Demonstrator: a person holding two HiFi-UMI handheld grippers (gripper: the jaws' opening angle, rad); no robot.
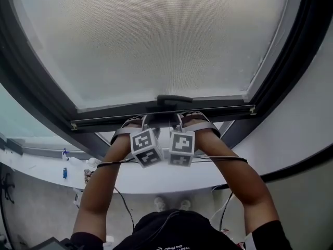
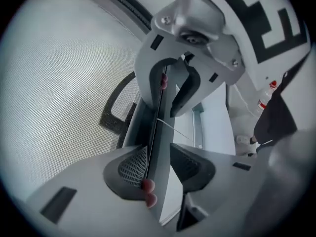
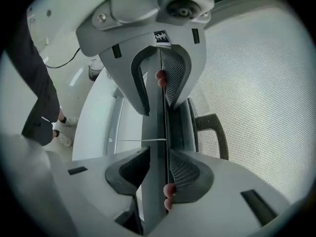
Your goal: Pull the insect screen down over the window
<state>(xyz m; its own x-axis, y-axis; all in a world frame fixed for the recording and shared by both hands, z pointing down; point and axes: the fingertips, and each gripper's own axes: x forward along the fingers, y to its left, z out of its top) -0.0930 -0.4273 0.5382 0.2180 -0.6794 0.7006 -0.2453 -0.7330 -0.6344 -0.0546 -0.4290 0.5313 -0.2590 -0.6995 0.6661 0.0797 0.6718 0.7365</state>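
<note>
On bottom bar of insect screen: handle, centred. Below handle, side by side on bar: left claw, right claw.

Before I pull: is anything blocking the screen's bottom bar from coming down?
Nothing visible. The left gripper and right gripper clamp the bottom bar; the frame opening below it looks clear, though arms hide part.

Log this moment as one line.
left gripper: shut on pull bar, left of handle | right gripper: shut on pull bar, right of handle | insect screen: mesh extends above pull bar
</note>
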